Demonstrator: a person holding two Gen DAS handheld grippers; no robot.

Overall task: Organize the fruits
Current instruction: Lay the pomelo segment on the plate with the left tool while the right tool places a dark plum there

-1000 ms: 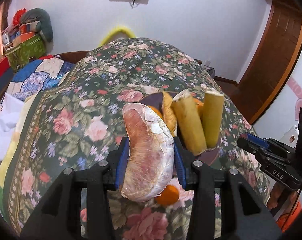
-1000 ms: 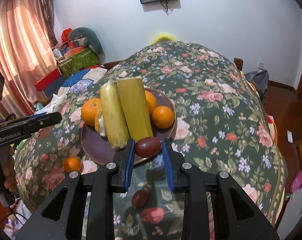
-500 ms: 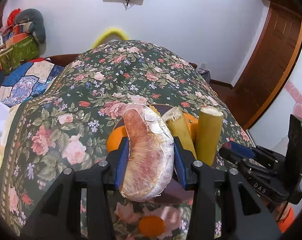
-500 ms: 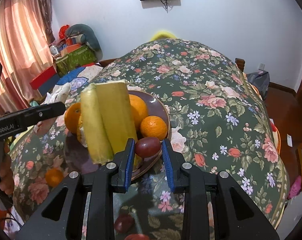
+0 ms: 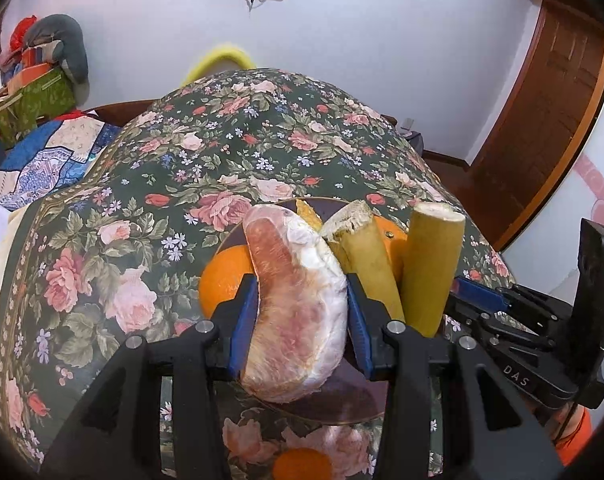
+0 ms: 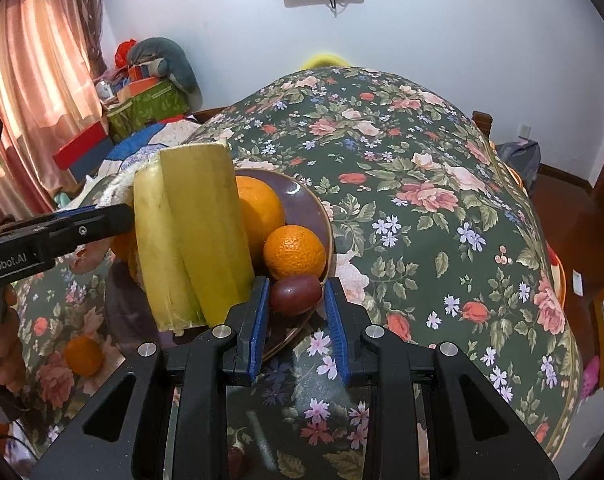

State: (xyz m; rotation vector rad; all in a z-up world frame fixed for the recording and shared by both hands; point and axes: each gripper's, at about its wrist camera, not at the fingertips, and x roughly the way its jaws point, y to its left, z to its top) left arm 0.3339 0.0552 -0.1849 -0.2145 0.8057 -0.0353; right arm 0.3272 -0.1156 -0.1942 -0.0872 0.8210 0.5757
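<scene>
My left gripper (image 5: 300,312) is shut on a peeled pomelo segment (image 5: 294,300) and holds it over the near edge of the dark plate (image 5: 341,400). The plate holds oranges (image 5: 222,276) and two yellow sugarcane pieces (image 5: 429,264). My right gripper (image 6: 296,300) is shut on a dark red plum (image 6: 295,294) at the plate's near rim (image 6: 302,196), next to an orange (image 6: 294,252) and the cane pieces (image 6: 194,236). The left gripper's finger (image 6: 62,232) shows at the left of the right wrist view.
A loose orange lies on the floral tablecloth off the plate (image 5: 302,464), also seen in the right wrist view (image 6: 82,356). Another dark fruit (image 6: 234,458) lies under my right gripper. The right gripper shows at the right of the left wrist view (image 5: 501,312). Boxes and bedding stand at far left.
Both grippers have moved forward toward the plate with their fruit. The plate and the cane pieces now loom closer in both views.
</scene>
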